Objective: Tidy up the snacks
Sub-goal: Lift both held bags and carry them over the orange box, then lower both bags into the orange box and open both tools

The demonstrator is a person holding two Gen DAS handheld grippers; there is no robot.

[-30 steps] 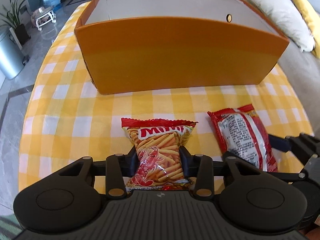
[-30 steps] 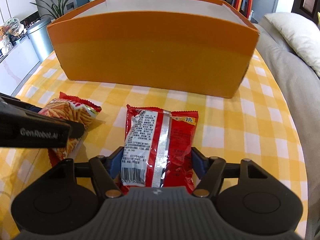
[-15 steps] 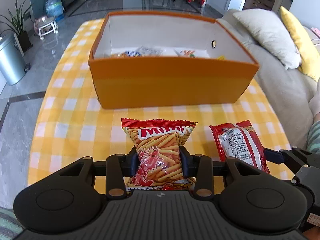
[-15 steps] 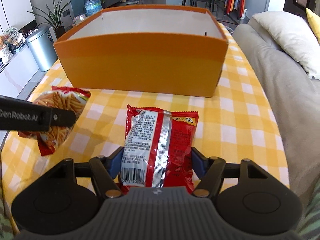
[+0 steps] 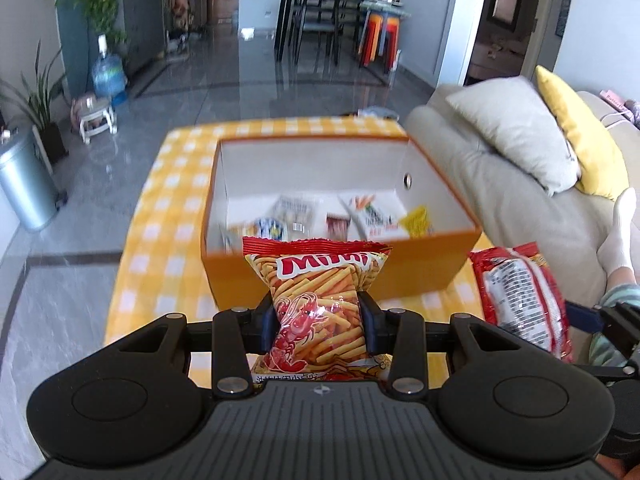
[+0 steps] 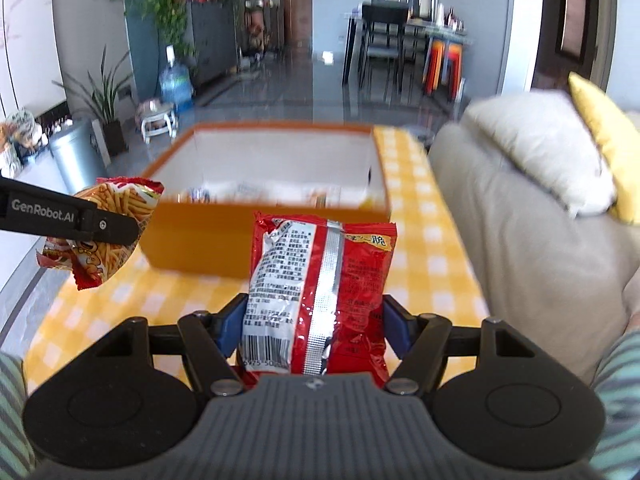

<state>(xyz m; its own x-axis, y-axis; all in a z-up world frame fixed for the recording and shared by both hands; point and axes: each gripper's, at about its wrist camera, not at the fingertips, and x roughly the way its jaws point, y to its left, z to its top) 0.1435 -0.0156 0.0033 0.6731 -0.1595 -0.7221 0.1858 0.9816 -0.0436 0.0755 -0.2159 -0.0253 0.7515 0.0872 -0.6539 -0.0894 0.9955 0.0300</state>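
Orange box (image 5: 340,280) on the checked tabletop (image 5: 160,216), several snack packets inside, count unclear from blur. Two held packets: left gripper (image 5: 319,322) jaws clamped on shrimp-stick bag (image 5: 320,300); right gripper (image 6: 312,326) jaws, wider apart, clamped on red packet (image 6: 320,280). Both packets hang above the tabletop, short of the box.

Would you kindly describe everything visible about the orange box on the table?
The orange box is an open-topped rectangular carton, seemingly cardboard, orange outside and white inside, with a small round hole in its right wall. It stands upright on the yellow checked tablecloth beside a beige sofa. Several small snack packets, blurred, lie on its floor. Nothing is seen touching its outer walls; both held bags hang in front of it, clear of the rim.
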